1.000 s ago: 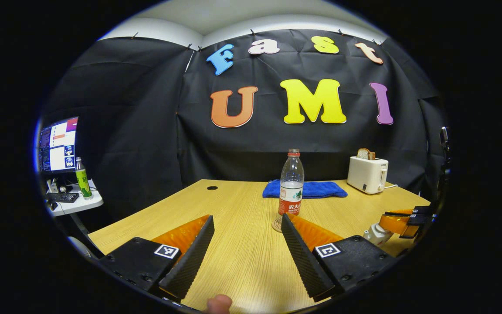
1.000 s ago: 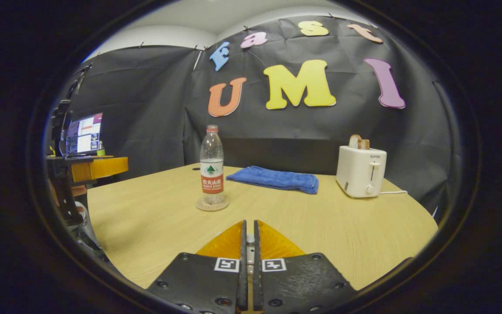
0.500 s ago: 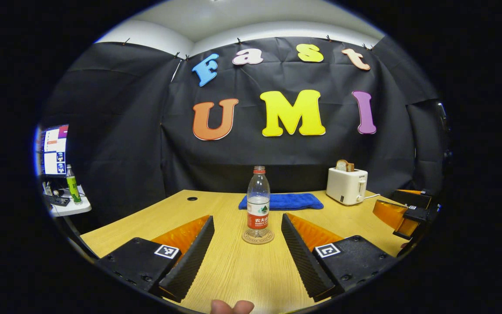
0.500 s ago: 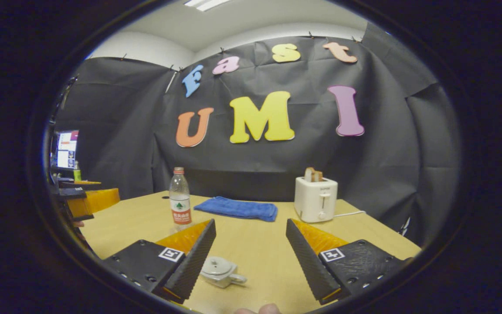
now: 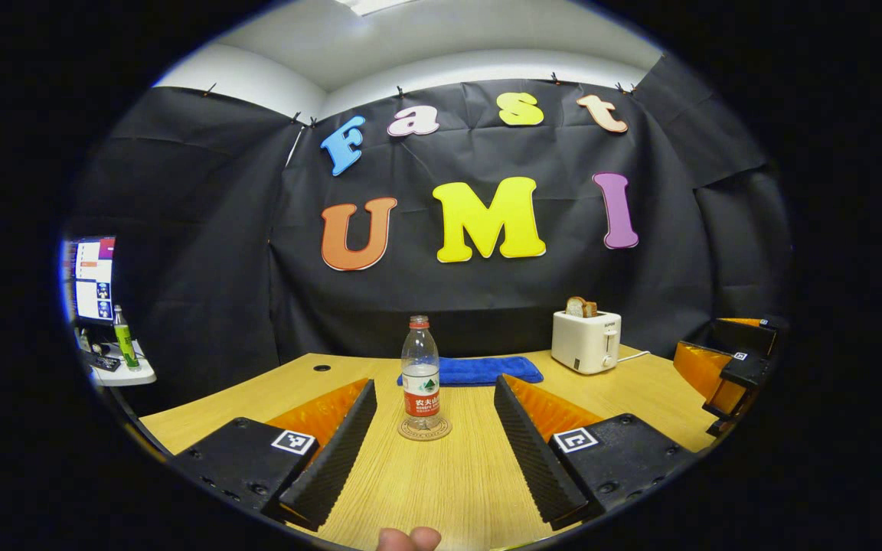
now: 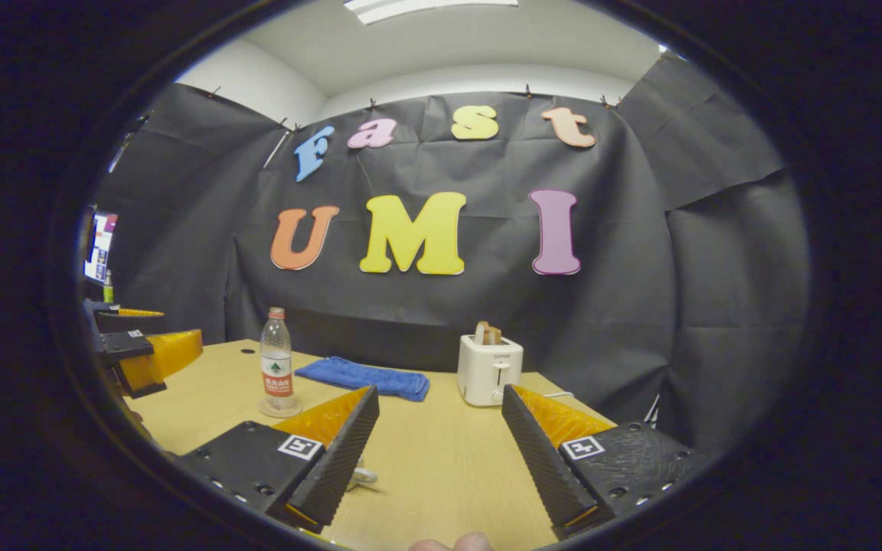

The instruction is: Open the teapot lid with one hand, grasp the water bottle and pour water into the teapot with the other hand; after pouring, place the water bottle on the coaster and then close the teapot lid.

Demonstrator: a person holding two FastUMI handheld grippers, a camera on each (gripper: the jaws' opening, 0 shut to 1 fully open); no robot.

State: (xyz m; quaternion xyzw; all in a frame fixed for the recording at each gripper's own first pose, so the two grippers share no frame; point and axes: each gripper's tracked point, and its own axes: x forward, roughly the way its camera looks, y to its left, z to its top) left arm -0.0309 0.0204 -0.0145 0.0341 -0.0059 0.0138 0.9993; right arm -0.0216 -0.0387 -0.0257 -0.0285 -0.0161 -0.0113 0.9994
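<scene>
A clear water bottle with a red cap and label stands upright on a round coaster in the middle of the wooden table. My left gripper is open, well short of the bottle, which shows between its fingers. In the right gripper view the bottle and coaster are off to the left. My right gripper is open with nothing in it. A white bit of the teapot peeks out beside its left finger; the rest is hidden.
A white toaster with bread stands at the back, a blue towel lies beside it. The other gripper shows at the right edge and at the left edge. A side table with a monitor stands far left.
My right gripper went from shut to open and drew back and up; the teapot slid behind its left finger. My left gripper also drew back from the bottle, staying open.
</scene>
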